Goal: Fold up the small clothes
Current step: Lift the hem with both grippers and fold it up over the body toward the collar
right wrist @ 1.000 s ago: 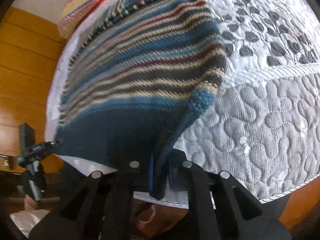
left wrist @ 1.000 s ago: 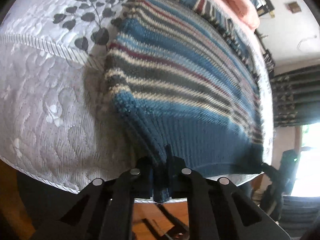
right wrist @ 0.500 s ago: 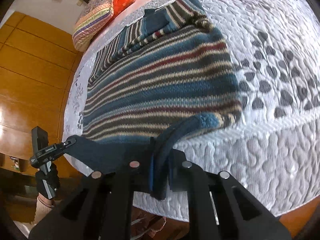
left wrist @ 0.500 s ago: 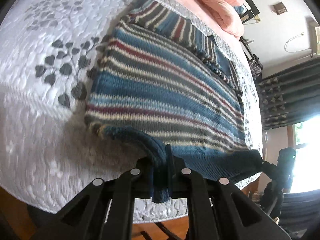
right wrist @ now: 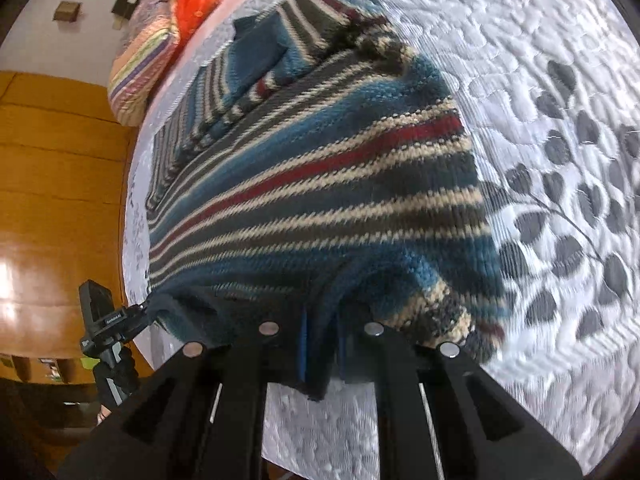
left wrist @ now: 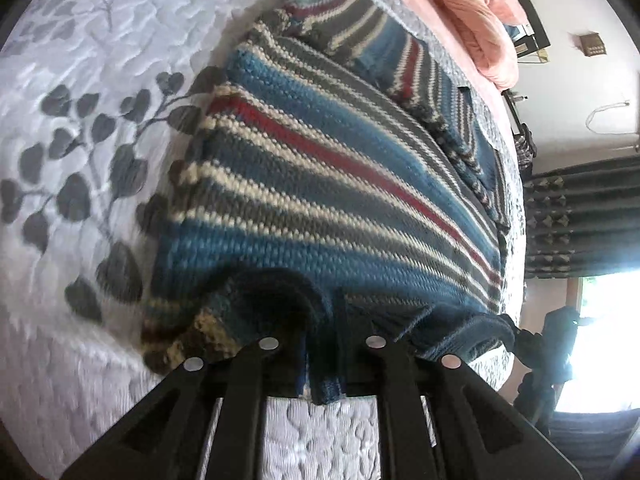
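Left edge of bed: the quilted bedspread [left wrist: 80, 92] with its grey leaf print lies bare beside the knit.
Left gripper [left wrist: 322, 344]: its fingers are clamped on one corner of the dark blue hem, a tuft of the fabric poking out below them.
Sweater [left wrist: 328, 184]: striped knit, spread flat on the bed, its bottom hem lifted and curled over towards the stripes.
What changed: a second ago the hem hung at the mattress edge near the person; now both corners have been carried forward over the body, so more of the bed's far end shows beyond it.
Meaning for the task: I'd say the bottom-to-top fold is under way, not yet laid down.
Right gripper [right wrist: 322, 340]: its fingers are likewise pinched shut on the other hem corner.
Pose: both grippers sit low and level, pointing along the bed towards the pillows [right wrist: 160, 28], well apart across the sweater's width.
Far right: more leaf-print bedspread, nothing resting on it.
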The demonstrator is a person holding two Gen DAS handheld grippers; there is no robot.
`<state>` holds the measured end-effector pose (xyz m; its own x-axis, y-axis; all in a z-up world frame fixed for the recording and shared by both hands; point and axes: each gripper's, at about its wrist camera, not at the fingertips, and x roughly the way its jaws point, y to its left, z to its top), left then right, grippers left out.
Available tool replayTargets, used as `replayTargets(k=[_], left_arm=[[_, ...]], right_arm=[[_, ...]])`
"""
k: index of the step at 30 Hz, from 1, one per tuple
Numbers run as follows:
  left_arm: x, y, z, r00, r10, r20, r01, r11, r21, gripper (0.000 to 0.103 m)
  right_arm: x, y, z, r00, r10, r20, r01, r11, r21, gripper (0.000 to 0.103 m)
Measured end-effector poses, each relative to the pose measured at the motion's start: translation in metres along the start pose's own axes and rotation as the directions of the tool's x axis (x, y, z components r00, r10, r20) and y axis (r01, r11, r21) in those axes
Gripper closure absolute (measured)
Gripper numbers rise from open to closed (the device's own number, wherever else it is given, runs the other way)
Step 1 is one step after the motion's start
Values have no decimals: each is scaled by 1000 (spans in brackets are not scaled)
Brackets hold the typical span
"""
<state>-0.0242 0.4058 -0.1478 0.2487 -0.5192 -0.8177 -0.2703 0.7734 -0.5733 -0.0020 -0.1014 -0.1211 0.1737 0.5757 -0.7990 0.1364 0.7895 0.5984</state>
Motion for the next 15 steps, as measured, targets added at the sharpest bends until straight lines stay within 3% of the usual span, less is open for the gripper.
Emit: replayTargets(k=[8,11,15], left_arm=[[5,16,19,990,-123,-68,118,989,-84,86],[-11,18,18,986,-157,-50,153,985,-78,75],[-35,28,14,989,-146,-5,145,987,-73,67]], right_arm=[[16,-14,21,997,38,-70,-35,998,52,90],[10,-17,21,996,48,-74,-45,998,44,87],[-3,-21,17,998,30,-50,-28,999,41,71]])
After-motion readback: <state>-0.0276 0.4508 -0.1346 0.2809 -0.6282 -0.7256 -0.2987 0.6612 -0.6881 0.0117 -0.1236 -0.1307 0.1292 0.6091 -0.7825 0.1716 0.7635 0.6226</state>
